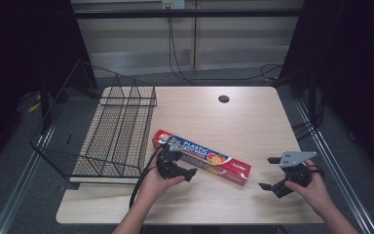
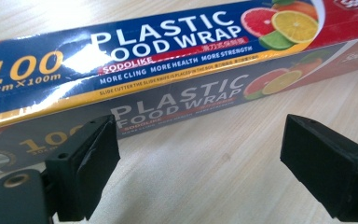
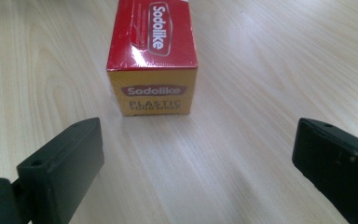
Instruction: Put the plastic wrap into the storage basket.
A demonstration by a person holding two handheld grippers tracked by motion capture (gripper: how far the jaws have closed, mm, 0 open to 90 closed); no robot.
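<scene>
High view | plastic wrap box [image 1: 202,157] lies mid-table, right of wire basket [image 1: 112,131] | left claw [image 1: 177,165] spread beside it | right claw [image 1: 272,173] spread, near its end | nothing gripped yet.

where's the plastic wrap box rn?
In the high view the plastic wrap box lies flat and diagonal, front-centre on the table, just right of the wire basket, with the open left tool beside its long side and the open right tool facing its end.

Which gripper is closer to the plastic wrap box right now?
The left gripper: its open jaws sit right against the box's long side, while the right gripper faces the box's end across bare table.
</scene>
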